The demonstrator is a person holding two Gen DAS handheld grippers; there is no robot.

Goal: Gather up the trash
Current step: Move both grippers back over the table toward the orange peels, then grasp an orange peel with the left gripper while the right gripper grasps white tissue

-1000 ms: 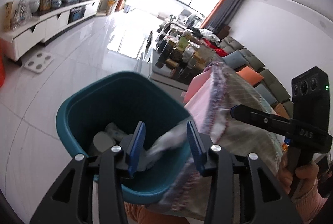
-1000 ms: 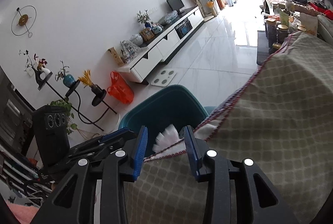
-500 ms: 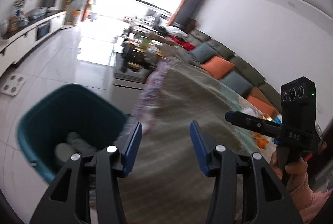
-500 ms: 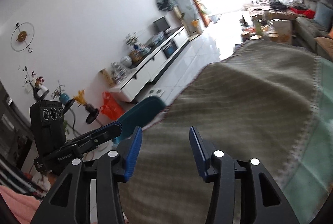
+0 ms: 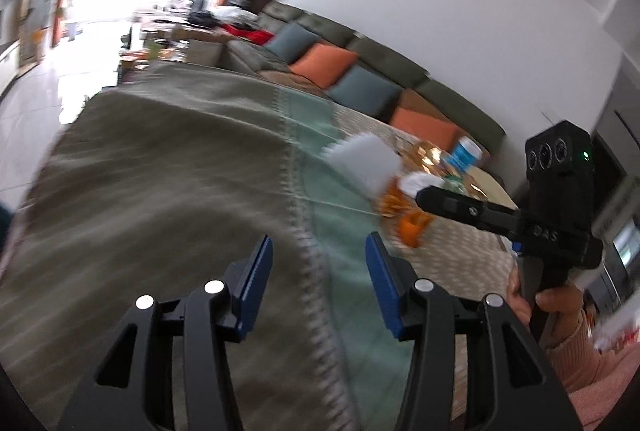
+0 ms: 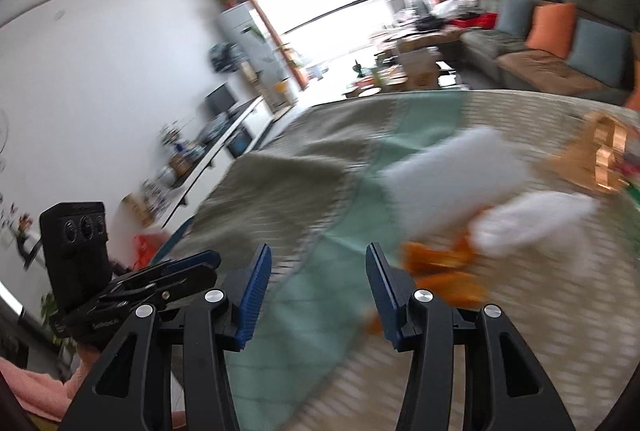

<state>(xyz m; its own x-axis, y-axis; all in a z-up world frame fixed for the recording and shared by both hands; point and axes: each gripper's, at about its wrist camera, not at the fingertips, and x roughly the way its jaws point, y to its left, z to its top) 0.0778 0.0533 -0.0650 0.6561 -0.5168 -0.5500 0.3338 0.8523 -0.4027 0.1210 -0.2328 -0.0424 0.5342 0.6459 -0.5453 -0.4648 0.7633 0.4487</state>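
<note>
I see a table covered by a cloth, grey-green with a pale green stripe. On it, at about two o'clock in my left view, lies a white paper. Just past it sit orange scraps, a white wad and a blurry blue tub.

Olive-and-mint checked tablecloth, orange peels, white tissues

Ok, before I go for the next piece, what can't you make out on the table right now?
- Orange scraps, right wrist view: motion blur, identity unclear.
- White pieces: smeared, paper or tissue unclear.
- Blue-labelled container, left wrist view: small, blurred.
- Teal bin: mostly hidden behind the tablecloth.
</note>
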